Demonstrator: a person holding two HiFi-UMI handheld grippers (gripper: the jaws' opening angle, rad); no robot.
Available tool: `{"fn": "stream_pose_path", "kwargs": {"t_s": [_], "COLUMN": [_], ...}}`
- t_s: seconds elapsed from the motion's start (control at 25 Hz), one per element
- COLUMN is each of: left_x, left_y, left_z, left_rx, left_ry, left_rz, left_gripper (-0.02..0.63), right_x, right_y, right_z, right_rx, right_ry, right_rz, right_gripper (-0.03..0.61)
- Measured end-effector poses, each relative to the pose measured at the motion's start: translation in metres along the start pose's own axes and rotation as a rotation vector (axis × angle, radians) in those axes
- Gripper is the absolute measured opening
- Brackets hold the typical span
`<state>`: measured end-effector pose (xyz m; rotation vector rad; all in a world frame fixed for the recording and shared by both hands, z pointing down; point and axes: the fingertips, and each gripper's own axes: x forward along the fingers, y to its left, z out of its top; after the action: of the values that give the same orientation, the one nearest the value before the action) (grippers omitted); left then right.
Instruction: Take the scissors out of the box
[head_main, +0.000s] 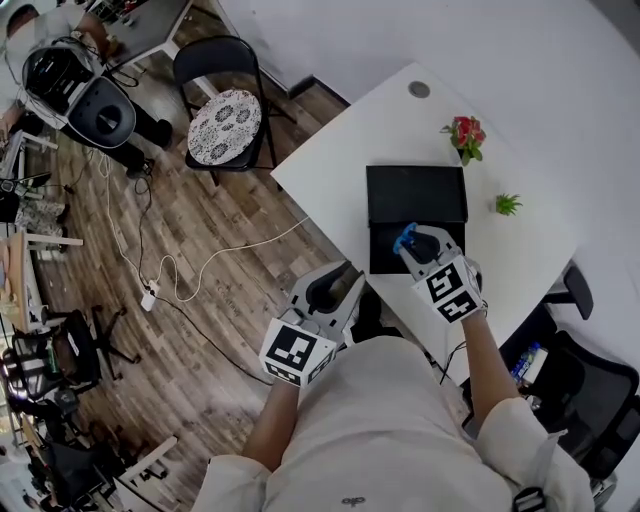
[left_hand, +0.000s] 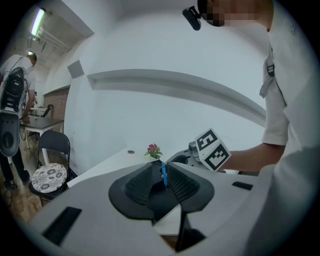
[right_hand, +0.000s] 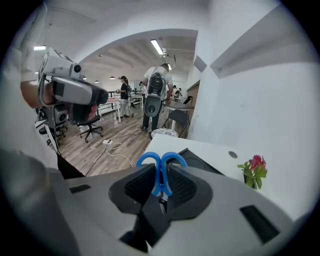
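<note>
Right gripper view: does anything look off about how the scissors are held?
Nothing spilled or damaged. The right gripper is shut on the blue-handled scissors just below the loops, so the loops stick out past its tips and the blades run back between the jaws.

White table (head_main: 340, 160), seen from above, set on a wooden floor (head_main: 200, 230). A black box (head_main: 415, 195) is laid flat near the middle of the top. A red-flowered plant (head_main: 465, 135) and a small green plant (head_main: 508, 204) are stood beside the box, apart from it. A grey round grommet (head_main: 419, 89) is set near the far edge
</note>
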<state>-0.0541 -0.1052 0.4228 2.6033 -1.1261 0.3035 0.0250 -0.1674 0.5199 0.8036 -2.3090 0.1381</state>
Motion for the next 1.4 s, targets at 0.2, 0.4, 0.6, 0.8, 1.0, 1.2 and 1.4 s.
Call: {"fn": "stream_pose_path", "kwargs": {"t_s": [0.2, 0.4, 0.6, 0.8, 1.0, 1.2, 1.4], "left_x": [0.002, 0.001, 0.001, -0.005, -0.01, -0.019, -0.025], "left_y": [0.002, 0.003, 0.005, 0.007, 0.007, 0.006, 0.005], "left_z": [0.009, 0.021, 0.032, 0.04, 0.042, 0.05, 0.054], "left_rx": [0.0, 0.005, 0.026, 0.038, 0.037, 0.04, 0.043], "left_ry": [-0.029, -0.05, -0.062, -0.073, -0.084, -0.104, -0.112], "left_rz": [-0.007, -0.011, -0.018, -0.018, -0.014, -0.016, -0.015], "left_gripper": [0.103, 0.103, 0.103, 0.103, 0.103, 0.103, 0.103], "right_x": [-0.019, -0.039, -0.054, -0.071, -0.086, -0.098, -0.106], "right_y": [-0.004, -0.001, -0.001, 0.003, 0.005, 0.011, 0.016], "right_z": [0.029, 0.059, 0.083, 0.099, 0.109, 0.117, 0.123], "right_rx": [0.086, 0.136, 0.165, 0.222, 0.284, 0.298, 0.323], "right_ry": [-0.09, -0.193, -0.255, -0.322, -0.402, -0.437, -0.472], "right_rz": [-0.001, 0.013, 0.014, 0.034, 0.058, 0.049, 0.059], "right_gripper": [0.092, 0.092, 0.094, 0.095, 0.095, 0.095, 0.095]}}
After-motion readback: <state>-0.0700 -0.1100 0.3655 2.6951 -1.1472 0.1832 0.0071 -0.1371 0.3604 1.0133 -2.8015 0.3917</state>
